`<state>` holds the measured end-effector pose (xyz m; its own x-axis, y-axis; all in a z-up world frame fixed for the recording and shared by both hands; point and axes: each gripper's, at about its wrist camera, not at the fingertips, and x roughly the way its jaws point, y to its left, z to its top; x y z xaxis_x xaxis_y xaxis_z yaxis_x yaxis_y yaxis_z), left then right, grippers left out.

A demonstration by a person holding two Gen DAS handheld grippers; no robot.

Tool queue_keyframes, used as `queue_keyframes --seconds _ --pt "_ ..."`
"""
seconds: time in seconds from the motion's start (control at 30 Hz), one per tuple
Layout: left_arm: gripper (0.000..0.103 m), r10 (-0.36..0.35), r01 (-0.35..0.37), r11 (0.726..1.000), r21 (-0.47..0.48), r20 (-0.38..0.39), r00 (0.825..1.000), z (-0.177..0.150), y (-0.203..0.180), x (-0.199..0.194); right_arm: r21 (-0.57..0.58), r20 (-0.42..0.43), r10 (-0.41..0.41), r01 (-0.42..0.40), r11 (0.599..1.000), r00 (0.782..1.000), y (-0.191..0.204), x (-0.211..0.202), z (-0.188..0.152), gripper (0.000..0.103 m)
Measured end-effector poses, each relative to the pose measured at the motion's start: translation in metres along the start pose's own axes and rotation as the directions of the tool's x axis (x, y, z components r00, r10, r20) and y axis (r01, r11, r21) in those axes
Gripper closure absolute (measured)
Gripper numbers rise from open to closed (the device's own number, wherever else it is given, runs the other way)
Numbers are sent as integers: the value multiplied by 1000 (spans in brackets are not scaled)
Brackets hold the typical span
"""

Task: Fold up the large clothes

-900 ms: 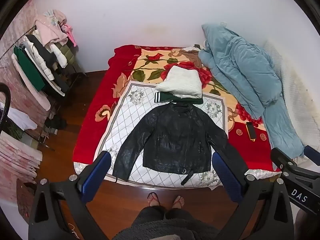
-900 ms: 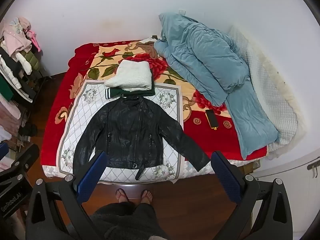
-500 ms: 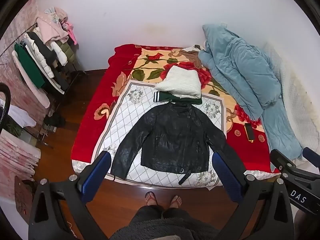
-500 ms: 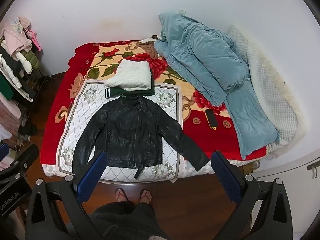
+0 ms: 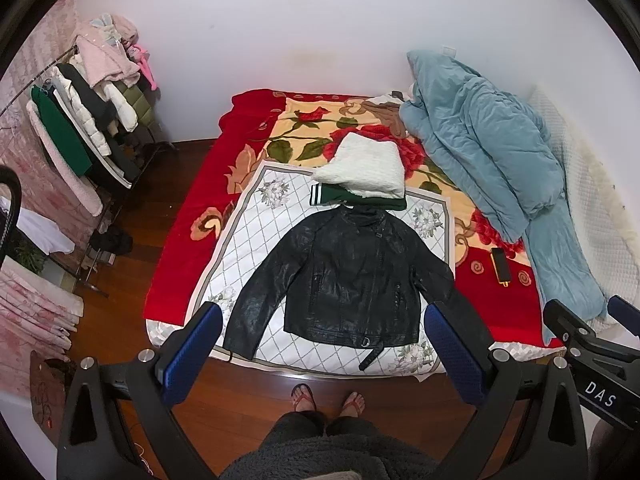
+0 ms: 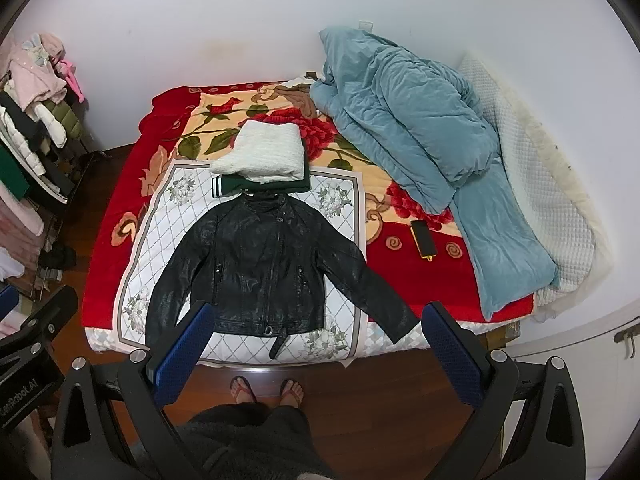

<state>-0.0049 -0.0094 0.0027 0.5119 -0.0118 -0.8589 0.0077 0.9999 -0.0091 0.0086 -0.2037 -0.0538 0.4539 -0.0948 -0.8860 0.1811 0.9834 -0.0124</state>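
Folding begins best at a sleeve: black jacket (image 5: 352,280) lies spread flat on bed (image 5: 176,280), below folded sweaters (image 5: 364,172); left gripper (image 5: 324,348) and right gripper (image 6: 316,344) both released, empty.

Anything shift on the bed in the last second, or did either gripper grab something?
Nothing was grabbed or released. Only the left wrist view drifted a little; the right barely changed. The left gripper and right gripper stay open above the floor, short of the black jacket, which lies spread flat below the folded white sweater.
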Motion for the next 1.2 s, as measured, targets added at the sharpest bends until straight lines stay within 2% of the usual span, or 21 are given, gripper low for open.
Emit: queue_keyframes --seconds 1.2 --pt "0 -2 2 1000 -3 4 1000 -1 7 -3 -24 28 3 -3 1000 1000 6 -12 8 0"
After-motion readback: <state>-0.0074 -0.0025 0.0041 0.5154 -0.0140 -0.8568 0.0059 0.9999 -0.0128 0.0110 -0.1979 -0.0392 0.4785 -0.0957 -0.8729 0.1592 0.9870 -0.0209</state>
